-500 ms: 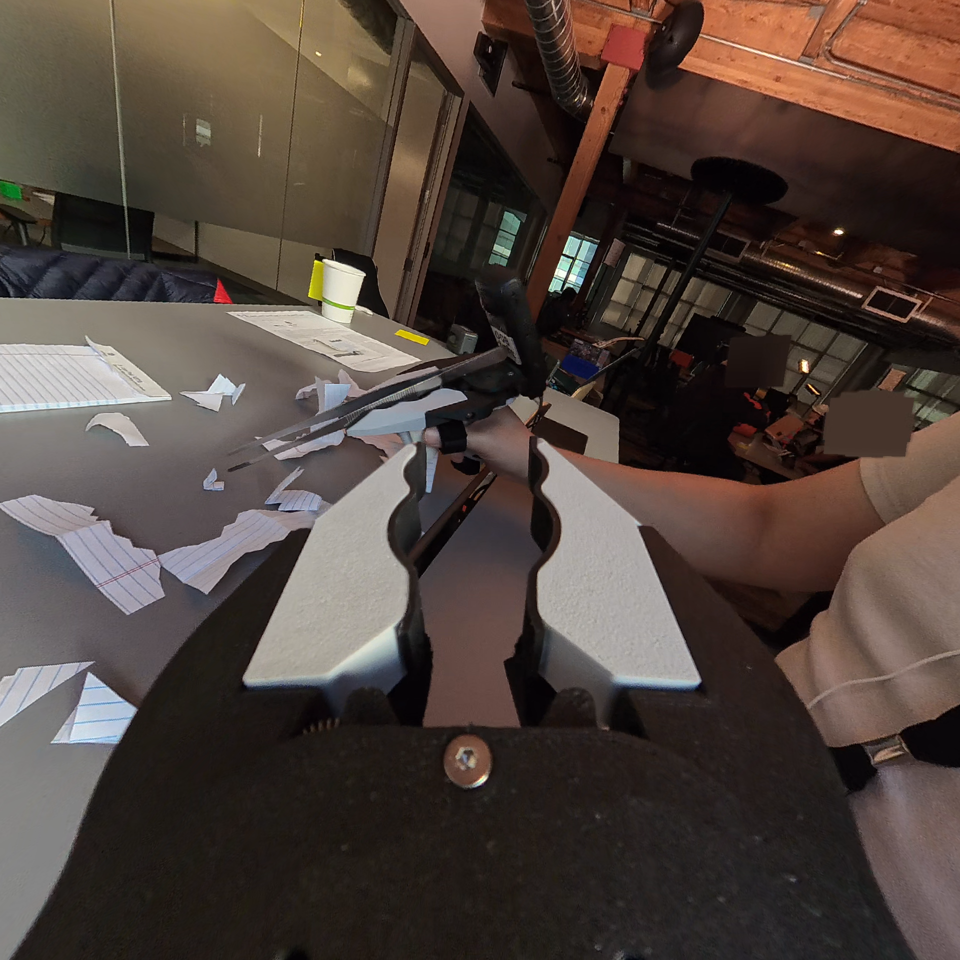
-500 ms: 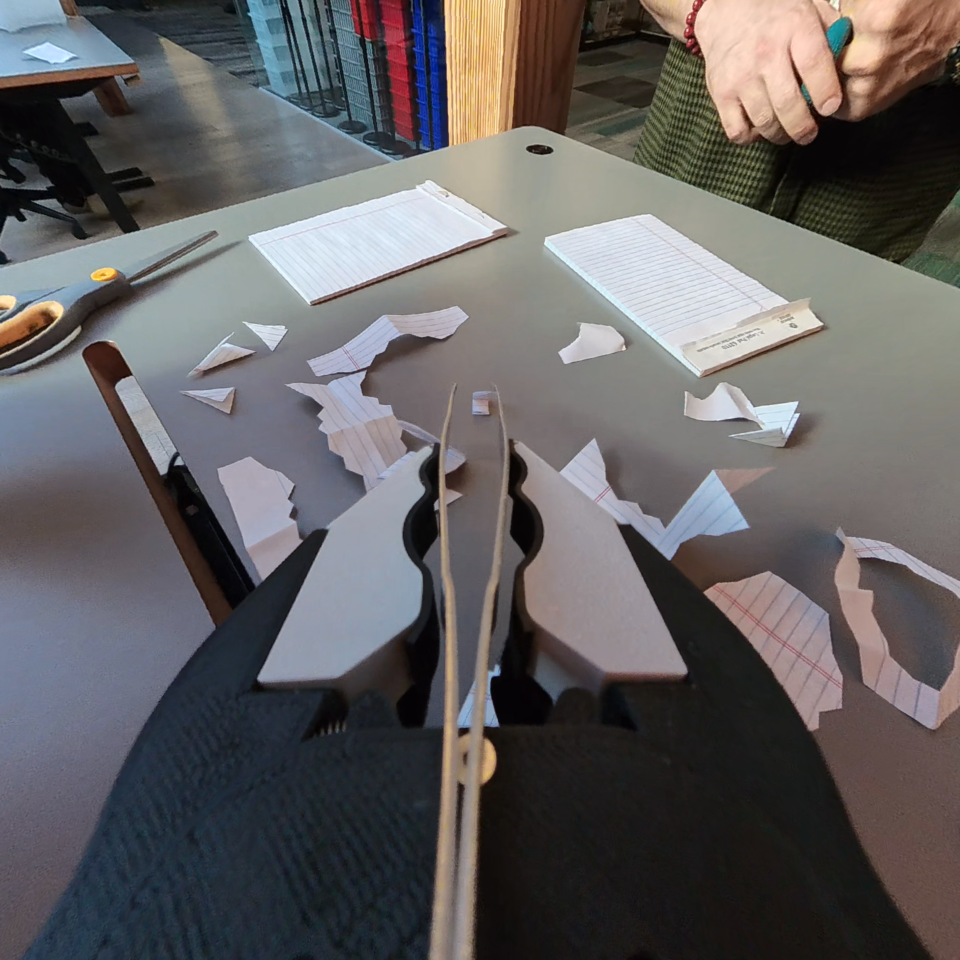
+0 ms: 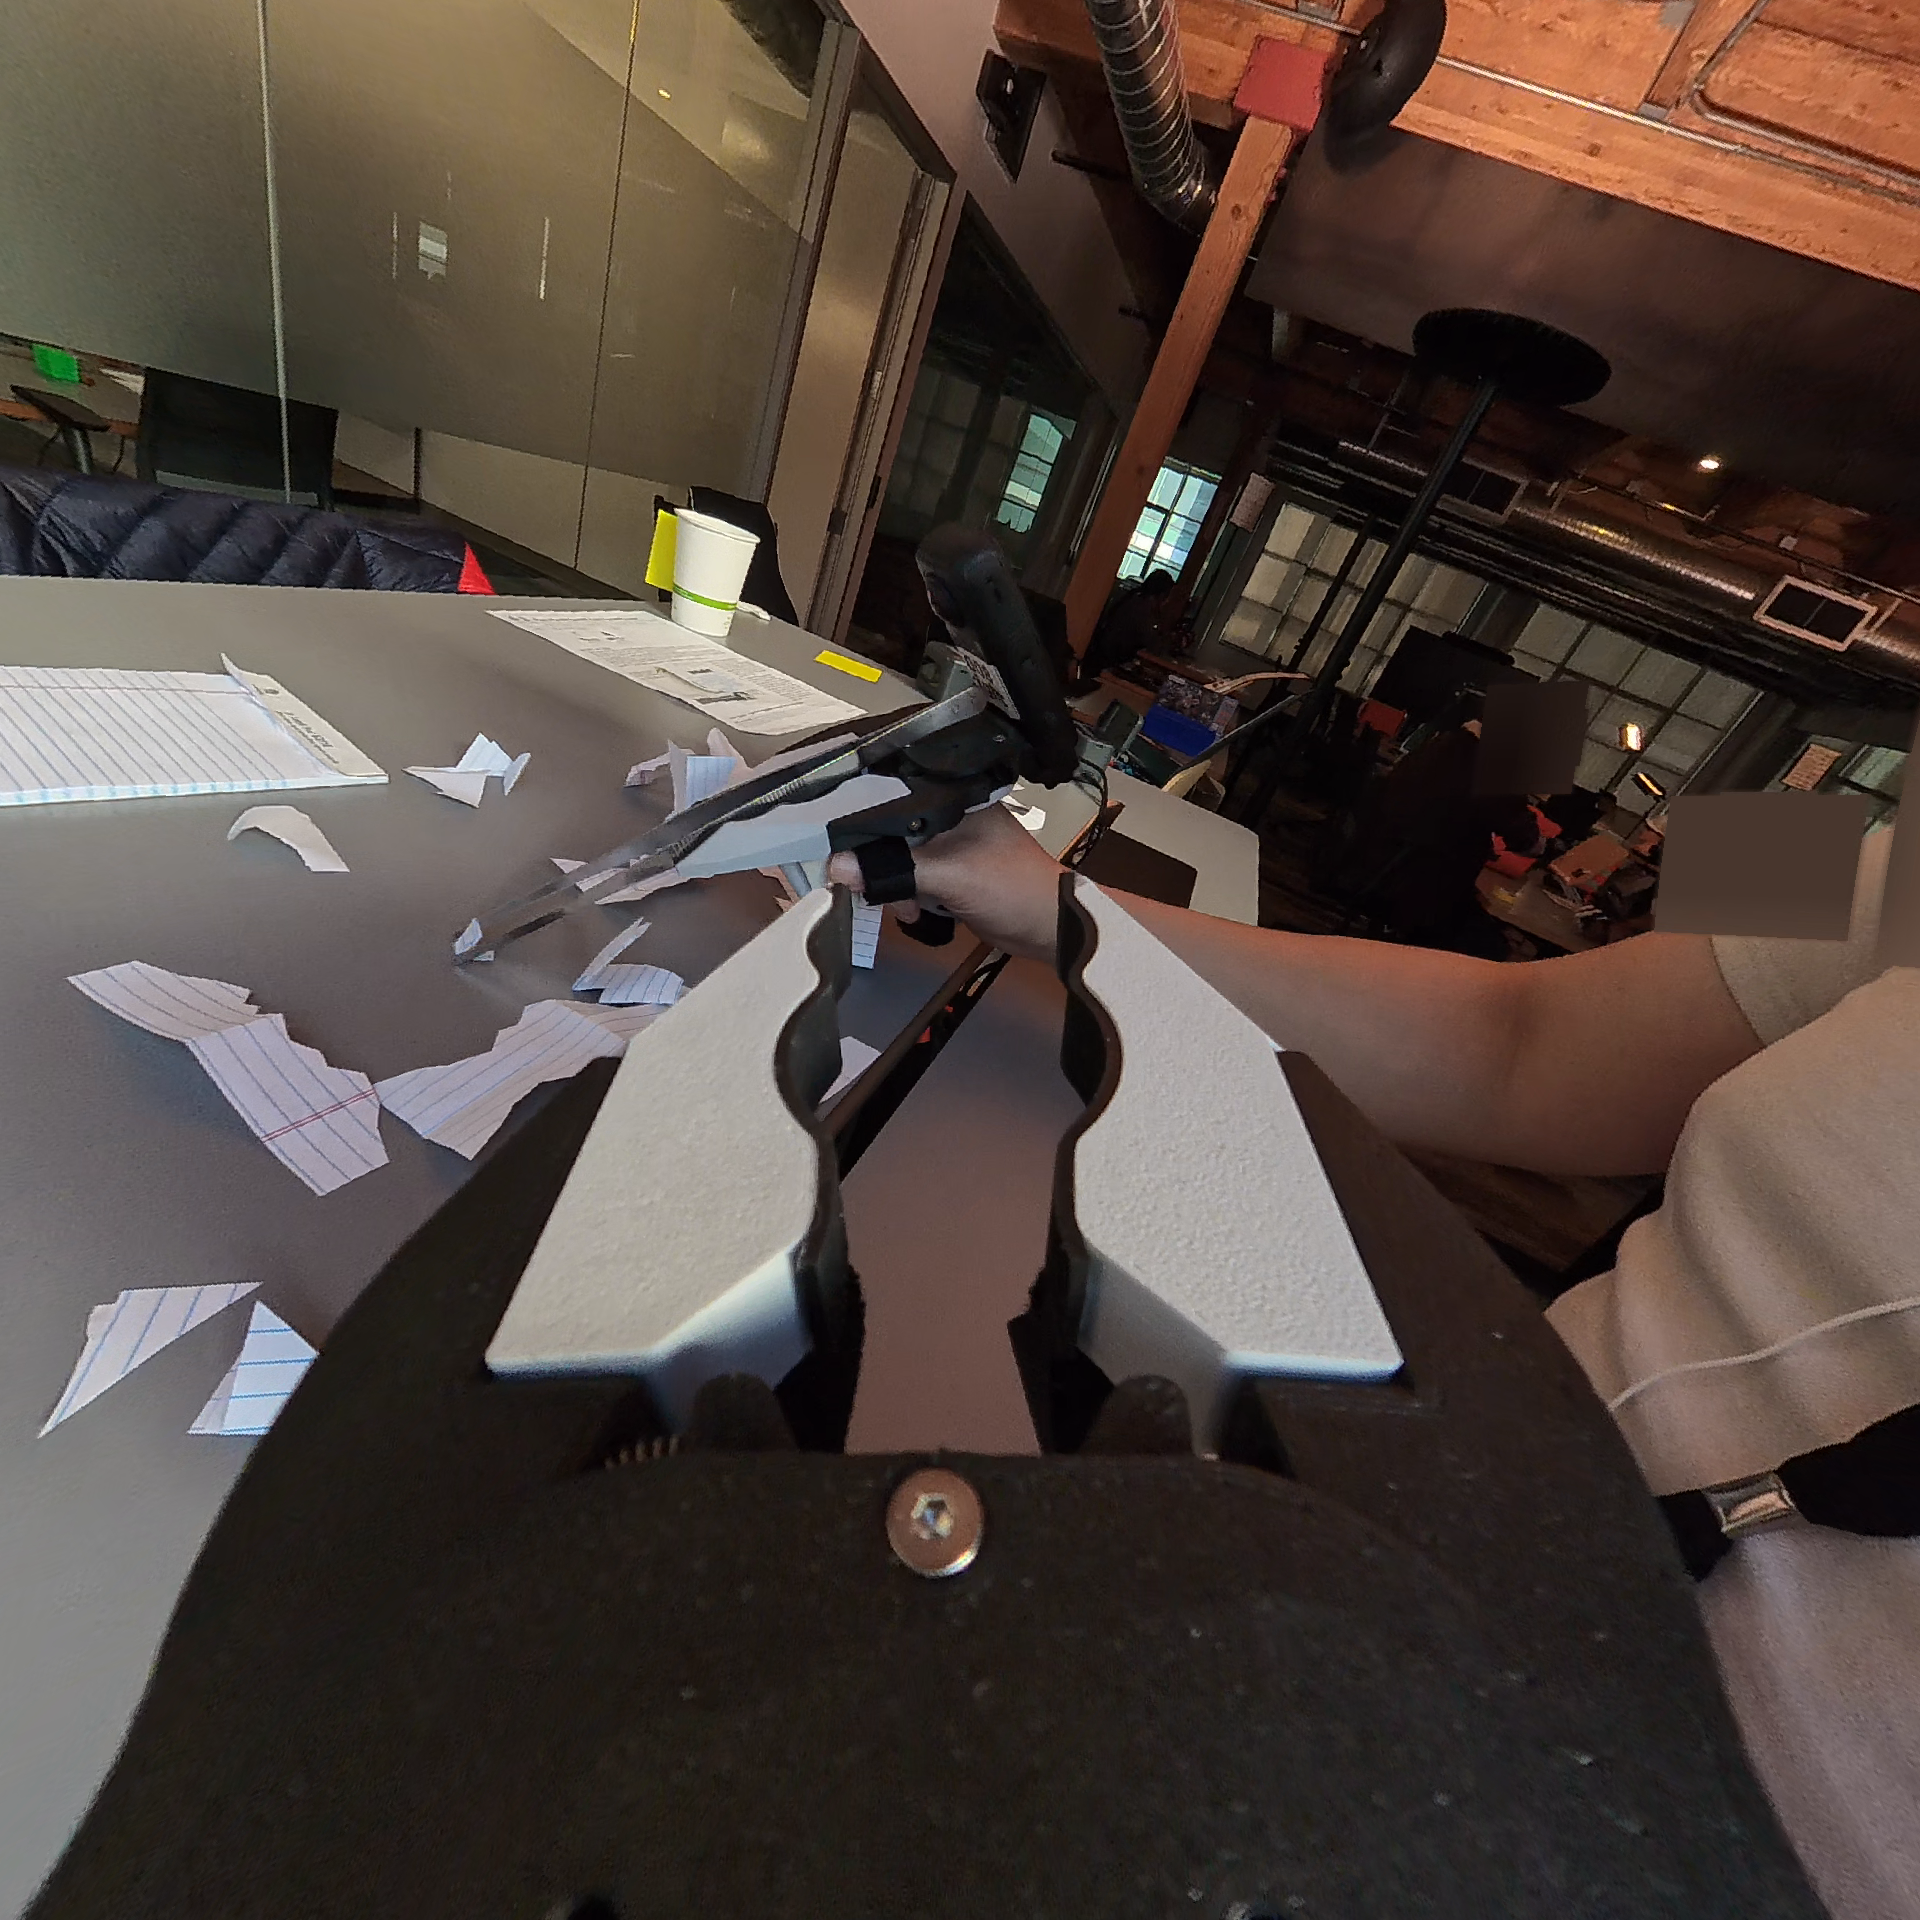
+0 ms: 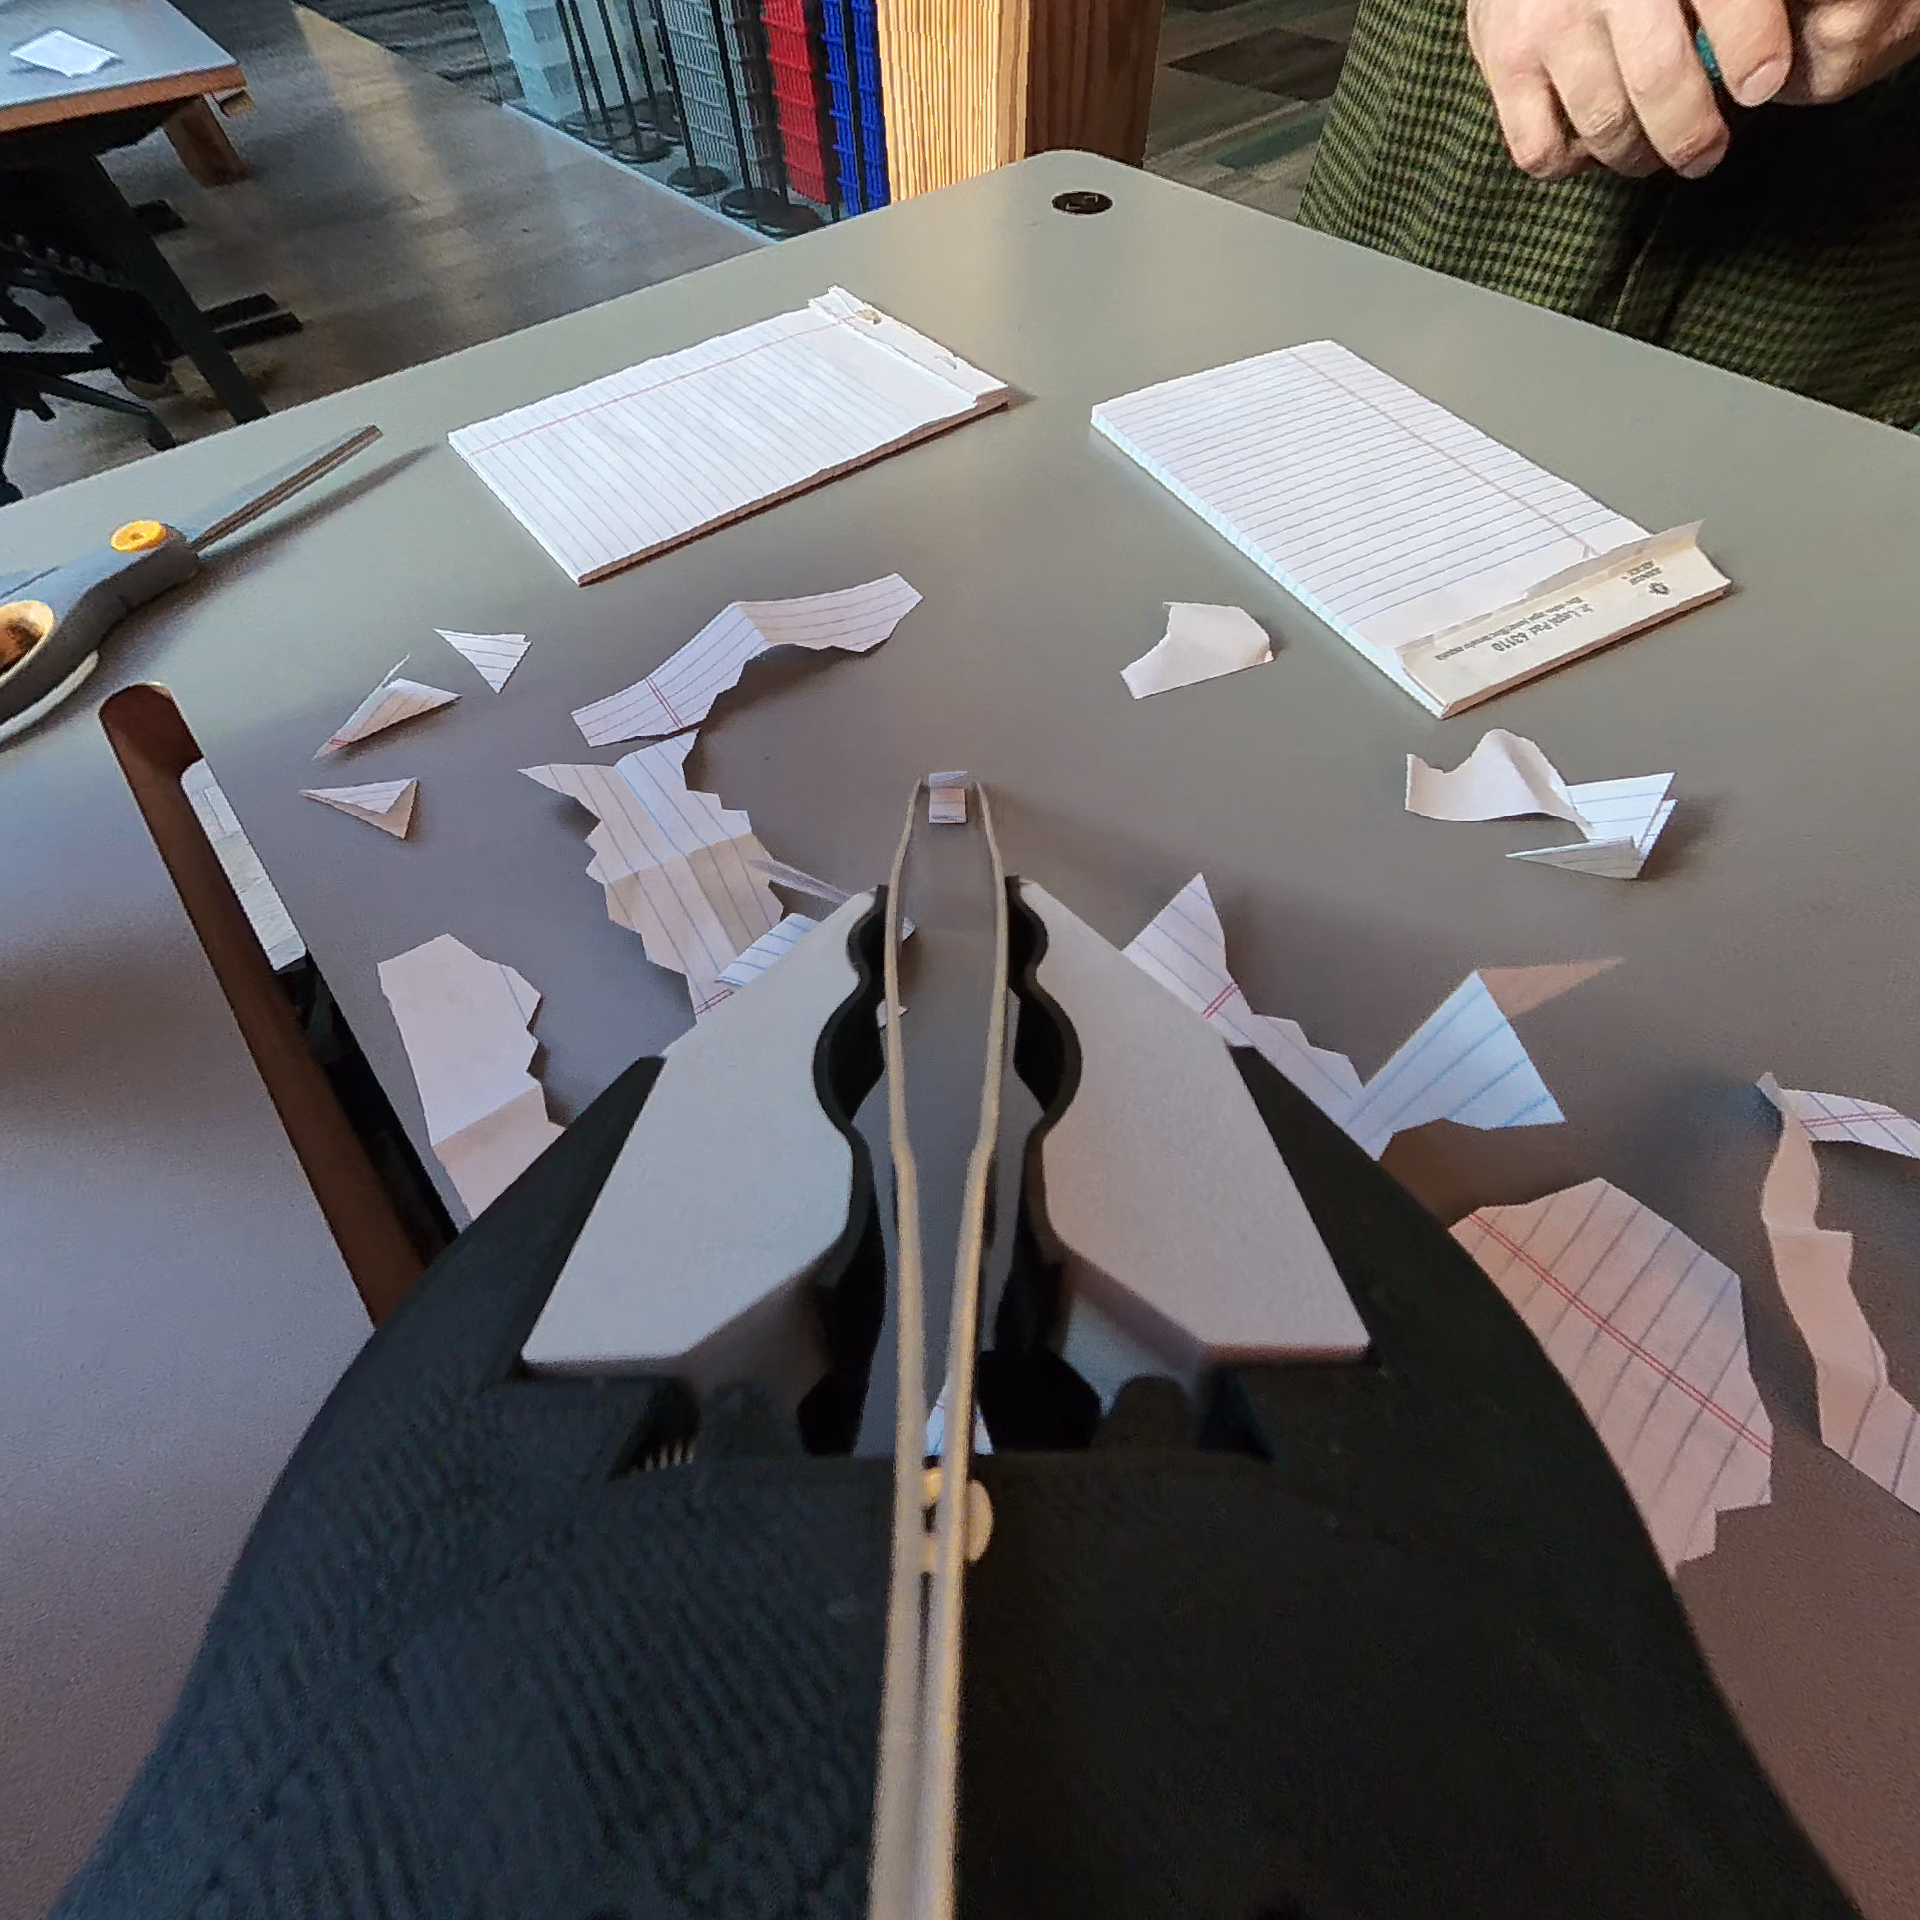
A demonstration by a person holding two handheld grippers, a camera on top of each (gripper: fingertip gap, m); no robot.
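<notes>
Each wrist view looks low along its claw, both sharing the grey table [image 3: 312, 1226] of paper scraps [image 4: 665, 852].

Glass walls [image 3: 436, 260], timber beams [image 3: 1174, 343].

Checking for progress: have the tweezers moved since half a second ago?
Yes. The tweezers tips have come down to the grey table, now straddling the tiny paper scrap that lay just ahead of them earlier.

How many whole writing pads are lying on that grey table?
2. One lined pad lies at the far left, near the scissors; the other pad lies at the far right. None seems hidden.
</notes>
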